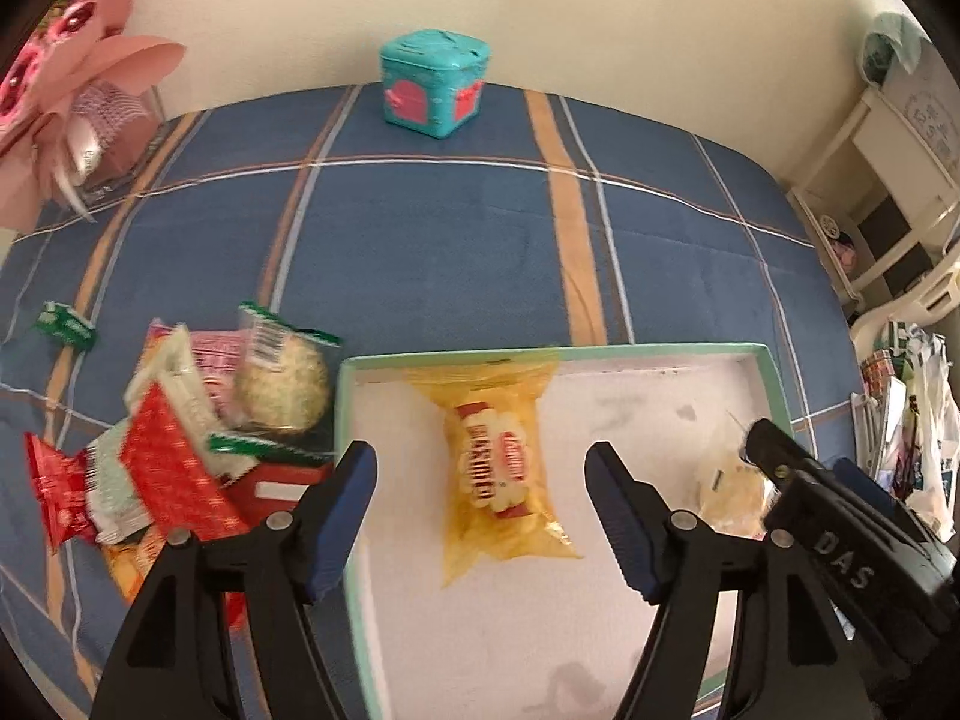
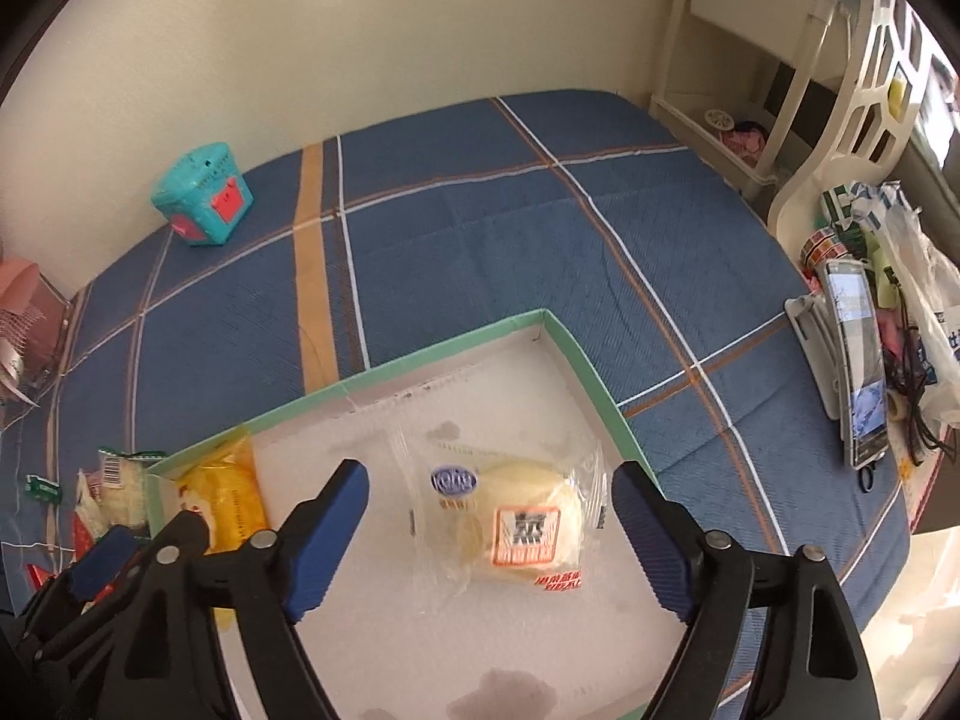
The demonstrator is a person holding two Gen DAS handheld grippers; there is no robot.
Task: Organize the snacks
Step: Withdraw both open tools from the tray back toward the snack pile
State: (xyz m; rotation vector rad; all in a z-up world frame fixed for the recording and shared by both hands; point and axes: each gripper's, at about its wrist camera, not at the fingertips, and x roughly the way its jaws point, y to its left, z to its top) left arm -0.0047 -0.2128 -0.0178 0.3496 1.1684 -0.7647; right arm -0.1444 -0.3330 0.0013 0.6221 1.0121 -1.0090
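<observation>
Shallow green-rimmed box [image 1: 774, 384] on a blue plaid cloth [image 1: 456, 228]: holds a yellow snack packet [image 1: 498, 468] toward its left side and a clear-wrapped bun [image 2: 516, 522] toward its right. Left gripper [image 1: 480, 480], jaws spread wide and empty, above the yellow packet; right gripper [image 2: 489, 510], likewise spread and empty, above the bun. Loose snack pile [image 1: 180, 420] outside the box's left wall. Teal cube container [image 1: 433, 81] well beyond the box, by the wall.

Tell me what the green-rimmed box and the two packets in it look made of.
Green-rimmed box: likely cardboard, matte; folded corners, stained white floor. Yellow packet: glossy translucent plastic film with crimped ends. Clear bun packet: thin transparent plastic, wrinkled and shiny.
</observation>
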